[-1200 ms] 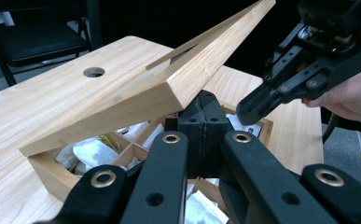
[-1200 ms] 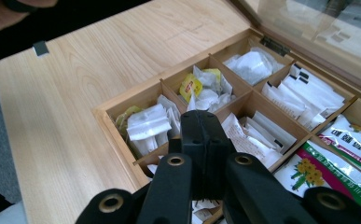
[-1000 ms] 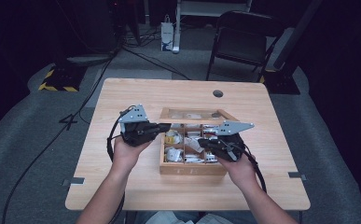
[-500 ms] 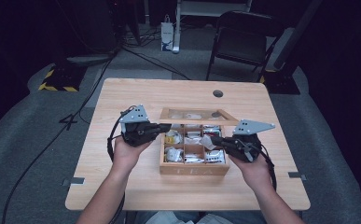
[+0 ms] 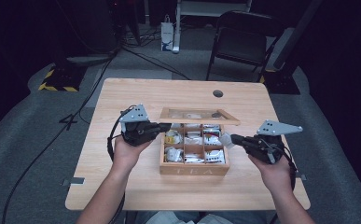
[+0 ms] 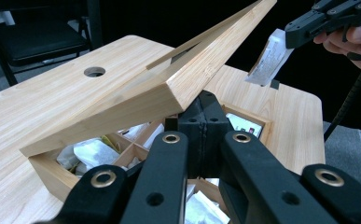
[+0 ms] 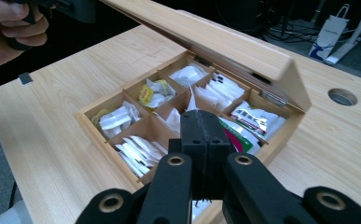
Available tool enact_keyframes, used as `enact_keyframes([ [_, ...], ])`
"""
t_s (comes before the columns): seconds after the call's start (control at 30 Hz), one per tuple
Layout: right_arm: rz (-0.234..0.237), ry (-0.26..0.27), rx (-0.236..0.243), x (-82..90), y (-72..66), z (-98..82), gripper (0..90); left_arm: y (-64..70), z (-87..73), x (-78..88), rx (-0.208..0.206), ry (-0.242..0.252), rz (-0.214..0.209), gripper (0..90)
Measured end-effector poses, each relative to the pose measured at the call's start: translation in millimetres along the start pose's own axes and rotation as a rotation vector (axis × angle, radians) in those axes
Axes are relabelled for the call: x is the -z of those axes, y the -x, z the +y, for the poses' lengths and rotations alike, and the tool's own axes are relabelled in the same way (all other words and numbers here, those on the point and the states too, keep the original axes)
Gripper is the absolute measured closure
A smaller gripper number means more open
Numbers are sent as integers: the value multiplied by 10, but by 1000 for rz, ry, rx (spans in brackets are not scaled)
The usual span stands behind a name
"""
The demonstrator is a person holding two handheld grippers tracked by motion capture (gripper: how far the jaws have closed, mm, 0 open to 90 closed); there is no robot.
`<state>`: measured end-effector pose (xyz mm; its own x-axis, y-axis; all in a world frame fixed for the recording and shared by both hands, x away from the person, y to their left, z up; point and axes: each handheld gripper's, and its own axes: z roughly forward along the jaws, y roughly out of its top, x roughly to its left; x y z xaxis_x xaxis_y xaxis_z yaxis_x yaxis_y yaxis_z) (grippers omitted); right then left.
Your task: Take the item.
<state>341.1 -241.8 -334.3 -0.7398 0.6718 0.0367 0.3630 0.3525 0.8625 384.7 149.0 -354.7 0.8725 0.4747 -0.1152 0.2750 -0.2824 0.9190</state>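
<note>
Left gripper point(image 5: 165, 126): centre-left, we keep it clamped on the lid point(image 5: 199, 116) edge.
Tea box point(image 5: 194, 170): centre (lid propped open).
Right gripper point(image 5: 232, 139): centre-right, pinching a tea packet point(image 5: 226, 142).
Risk: weak pinch, packet drops; lid slips shut.

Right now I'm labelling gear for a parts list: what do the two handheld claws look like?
Both are black. The left claw and right claw each carry a grey three-cornered plate dotted with small holes, and a black cable trails back. Close up, the jaws show brass-ringed holes. Forearms are bare, no sleeves.
</note>
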Motion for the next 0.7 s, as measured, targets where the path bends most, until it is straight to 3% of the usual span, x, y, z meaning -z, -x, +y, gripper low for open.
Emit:
enact_keyframes([
  [0.23, -36, 5, -26, 117, 124, -68, 900, -7, 7, 1, -1, 0, -2, 898],
  [0.7, -115, -20, -113, 277, 530, -283, 900, -13, 11, 2, 0, 0, -4, 898],
])
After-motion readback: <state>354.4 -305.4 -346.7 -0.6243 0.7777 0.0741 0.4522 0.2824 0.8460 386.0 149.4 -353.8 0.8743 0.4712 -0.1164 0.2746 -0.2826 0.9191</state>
